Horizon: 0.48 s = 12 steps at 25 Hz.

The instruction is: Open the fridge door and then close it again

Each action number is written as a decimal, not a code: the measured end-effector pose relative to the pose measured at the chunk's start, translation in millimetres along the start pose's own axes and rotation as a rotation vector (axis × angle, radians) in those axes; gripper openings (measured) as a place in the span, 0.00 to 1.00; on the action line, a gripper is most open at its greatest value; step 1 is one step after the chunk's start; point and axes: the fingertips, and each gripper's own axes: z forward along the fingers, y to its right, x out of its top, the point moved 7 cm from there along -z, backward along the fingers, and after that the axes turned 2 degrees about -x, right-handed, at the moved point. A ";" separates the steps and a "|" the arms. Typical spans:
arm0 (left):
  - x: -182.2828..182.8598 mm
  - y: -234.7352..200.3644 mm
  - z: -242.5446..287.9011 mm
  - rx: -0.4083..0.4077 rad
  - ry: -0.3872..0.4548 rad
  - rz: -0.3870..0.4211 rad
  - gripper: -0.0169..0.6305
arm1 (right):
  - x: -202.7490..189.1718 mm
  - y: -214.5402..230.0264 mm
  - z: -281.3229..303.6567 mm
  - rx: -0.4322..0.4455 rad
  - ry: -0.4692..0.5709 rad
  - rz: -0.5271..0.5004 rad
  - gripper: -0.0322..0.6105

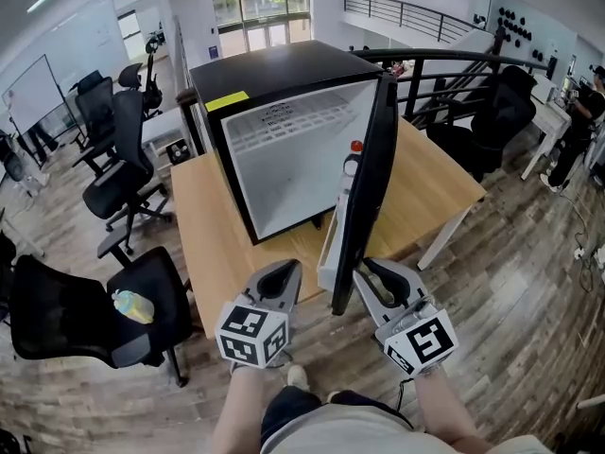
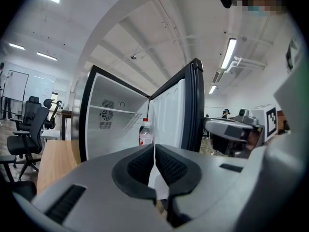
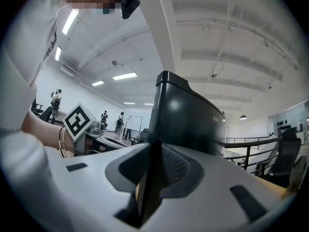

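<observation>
door [image 1: 367, 173] edge partly buried in right hand-held gripper [image 1: 371, 277], which is clamped on it. bottle [image 1: 353, 162] in door half hidden. black fridge [image 1: 274, 69] sits on desk [image 1: 213, 244], door wide open, white inside, one shelf [image 1: 284, 126]. left hand-held gripper [image 1: 281, 277] jaws together, empty, near door.

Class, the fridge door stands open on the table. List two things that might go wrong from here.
The right tongs pinch only the thin edge of the door and might slip off mid-swing. The bottle riding inside the door might topple if it slams shut.
</observation>
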 end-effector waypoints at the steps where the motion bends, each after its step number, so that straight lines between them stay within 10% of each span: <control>1: 1.0 -4.9 0.2 0.003 0.002 0.000 0.04 | 0.2 -2.6 6.4 0.009 0.002 0.000 0.16; 12: 9.7 -68.3 -4.3 0.038 0.008 0.015 0.04 | 4.5 -32.9 85.0 0.074 0.013 0.003 0.13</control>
